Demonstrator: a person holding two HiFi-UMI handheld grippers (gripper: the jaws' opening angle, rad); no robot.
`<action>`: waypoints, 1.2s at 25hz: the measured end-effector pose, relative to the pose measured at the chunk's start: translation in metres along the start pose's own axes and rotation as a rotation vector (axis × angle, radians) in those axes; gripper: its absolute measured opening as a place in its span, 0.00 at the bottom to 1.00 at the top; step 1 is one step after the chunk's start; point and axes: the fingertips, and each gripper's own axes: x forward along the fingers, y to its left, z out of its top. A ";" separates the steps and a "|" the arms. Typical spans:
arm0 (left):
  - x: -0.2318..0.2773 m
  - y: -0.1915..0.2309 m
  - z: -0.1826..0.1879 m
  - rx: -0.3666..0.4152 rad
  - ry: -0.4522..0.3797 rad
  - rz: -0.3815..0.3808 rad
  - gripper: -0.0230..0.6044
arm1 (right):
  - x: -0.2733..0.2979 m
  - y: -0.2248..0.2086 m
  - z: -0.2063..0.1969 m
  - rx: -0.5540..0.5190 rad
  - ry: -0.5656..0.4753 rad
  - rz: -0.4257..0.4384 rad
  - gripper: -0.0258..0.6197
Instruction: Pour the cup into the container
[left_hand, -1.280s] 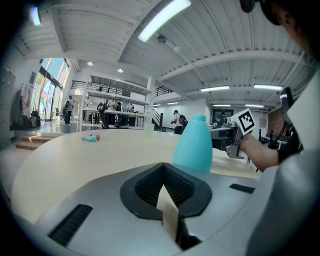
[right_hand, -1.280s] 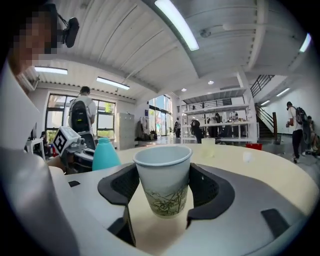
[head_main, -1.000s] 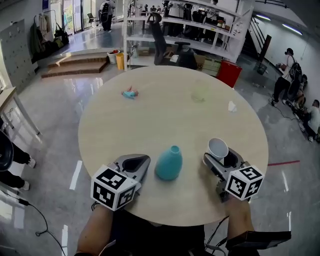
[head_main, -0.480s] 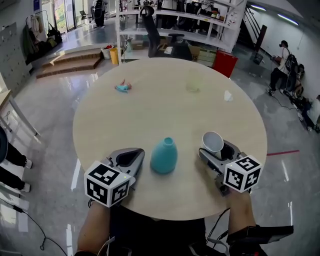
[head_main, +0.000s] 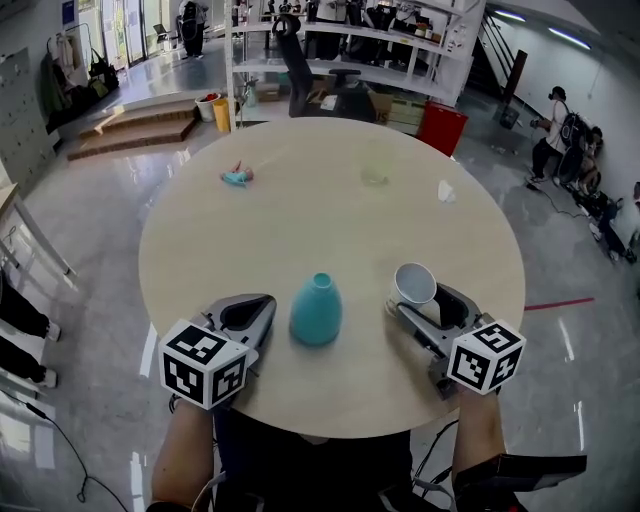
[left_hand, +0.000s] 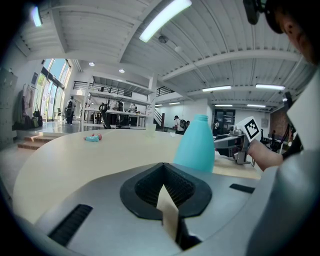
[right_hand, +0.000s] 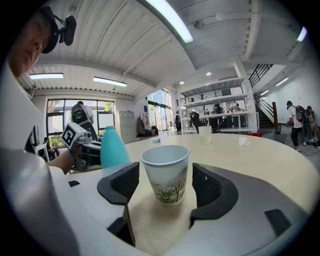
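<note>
A white paper cup (head_main: 413, 284) with a green print stands upright on the round table (head_main: 300, 230). My right gripper (head_main: 420, 298) is open around it, with a gap on each side of the cup (right_hand: 165, 172) between the black pads (right_hand: 121, 182). A teal vase-shaped container (head_main: 316, 310) with a narrow neck stands left of the cup, between the two grippers. My left gripper (head_main: 260, 302) rests near the table's front edge, left of the container (left_hand: 196, 145), shut with nothing held. The cup's inside is not visible.
Far across the table lie a small teal and pink object (head_main: 236, 177), a translucent cup (head_main: 375, 172) and a crumpled white scrap (head_main: 446, 190). Beyond the table stand shelves, an office chair (head_main: 330, 85) and a red bin (head_main: 441, 127). People stand at the right.
The head view has shifted slightly. Both grippers, the cup and the container keep the same places relative to one another.
</note>
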 end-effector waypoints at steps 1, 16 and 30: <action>0.000 0.000 0.000 -0.004 -0.003 0.005 0.04 | -0.006 0.001 0.003 -0.008 -0.012 -0.003 0.52; -0.097 -0.084 0.021 0.043 -0.299 0.082 0.04 | -0.085 0.049 0.008 -0.083 -0.157 0.017 0.09; -0.218 -0.223 -0.069 -0.049 -0.276 0.084 0.04 | -0.221 0.185 -0.057 -0.009 -0.194 0.149 0.05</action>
